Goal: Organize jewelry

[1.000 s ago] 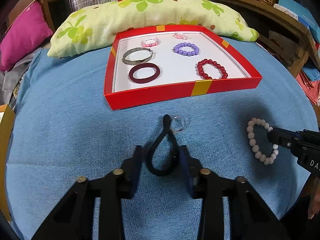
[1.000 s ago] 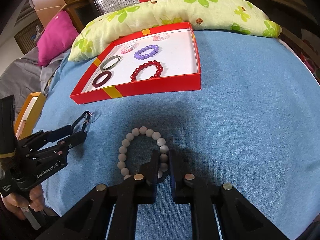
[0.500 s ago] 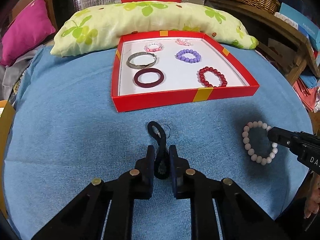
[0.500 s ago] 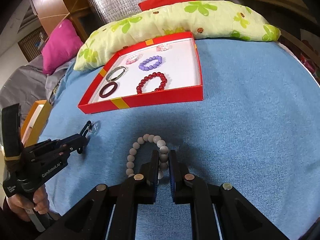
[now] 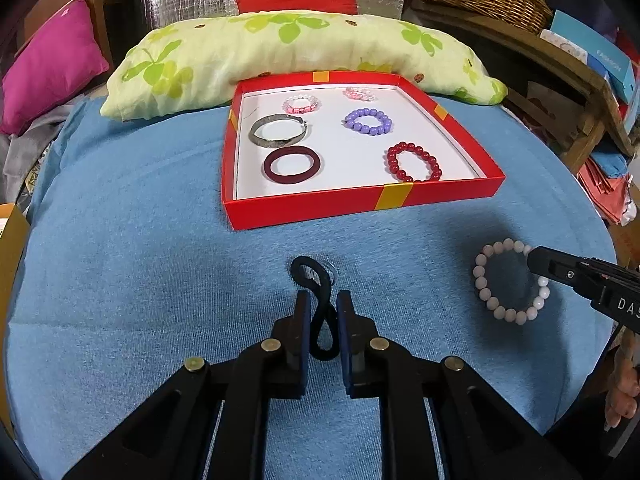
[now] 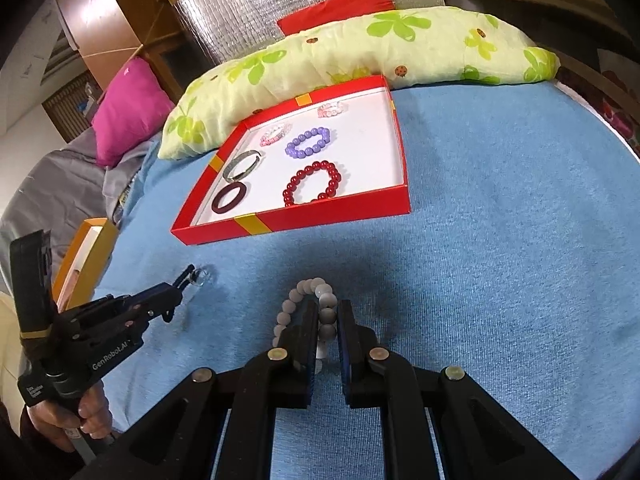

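Left hand-held gripper [image 5: 323,312]: pinching black hair tie [image 5: 320,320] on blue bed cover [image 5: 140,280].
Right hand-held gripper [image 6: 328,320]: pinching pale bead bracelet [image 6: 326,304].
Red tray [image 5: 360,204]: holds 6 pieces.

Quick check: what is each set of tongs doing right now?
Left tongs: just closed on the black hair tie.
Right tongs: shut on the pale bead bracelet.
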Demonstrator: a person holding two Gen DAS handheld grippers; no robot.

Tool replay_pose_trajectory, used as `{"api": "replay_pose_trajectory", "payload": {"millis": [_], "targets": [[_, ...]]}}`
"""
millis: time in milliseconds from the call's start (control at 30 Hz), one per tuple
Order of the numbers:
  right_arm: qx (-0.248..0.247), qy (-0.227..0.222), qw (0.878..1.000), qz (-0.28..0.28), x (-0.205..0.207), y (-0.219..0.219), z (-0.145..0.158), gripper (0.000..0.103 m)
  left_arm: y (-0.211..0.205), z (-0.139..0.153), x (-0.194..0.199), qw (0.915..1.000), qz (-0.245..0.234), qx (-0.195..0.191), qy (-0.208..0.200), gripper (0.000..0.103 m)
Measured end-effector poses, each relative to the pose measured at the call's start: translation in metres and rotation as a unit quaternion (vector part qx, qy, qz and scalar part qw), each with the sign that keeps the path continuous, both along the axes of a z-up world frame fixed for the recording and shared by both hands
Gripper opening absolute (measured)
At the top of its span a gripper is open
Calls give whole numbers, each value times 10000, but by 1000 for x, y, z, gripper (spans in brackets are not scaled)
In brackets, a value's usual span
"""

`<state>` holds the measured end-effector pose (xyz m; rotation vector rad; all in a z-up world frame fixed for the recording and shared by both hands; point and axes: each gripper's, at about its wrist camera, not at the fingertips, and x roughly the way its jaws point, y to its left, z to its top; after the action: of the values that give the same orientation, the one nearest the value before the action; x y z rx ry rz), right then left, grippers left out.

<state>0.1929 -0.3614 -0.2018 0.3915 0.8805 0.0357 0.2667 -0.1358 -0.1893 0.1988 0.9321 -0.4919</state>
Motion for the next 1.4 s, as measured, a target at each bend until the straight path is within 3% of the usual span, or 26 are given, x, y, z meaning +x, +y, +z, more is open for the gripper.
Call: {"api": "replay_pose_trajectory", "payload": {"millis": [400,667,800,1200,1400], "targets": [[-68,147,9999,-4,2,0,-4,11,-2,4,-5,9999,-115,-28,-41,11],[-151,95,9998,-130,-11,-6,2,11,-22,-2,-22,9987,-389,216,-233,10],[-267,99,9992,-277,-22,-15,3,11,-25,-16,-24,9987,-286,339,-260,10],[-342,471,9950,-811,-52,-53,-14,10,-17,-18,-44,9990,-28,143,-422,9],[-240,479,9955,-785,-51,-50,-15,10,-10,-18,-45,9988,61,94,-467,9]]}}
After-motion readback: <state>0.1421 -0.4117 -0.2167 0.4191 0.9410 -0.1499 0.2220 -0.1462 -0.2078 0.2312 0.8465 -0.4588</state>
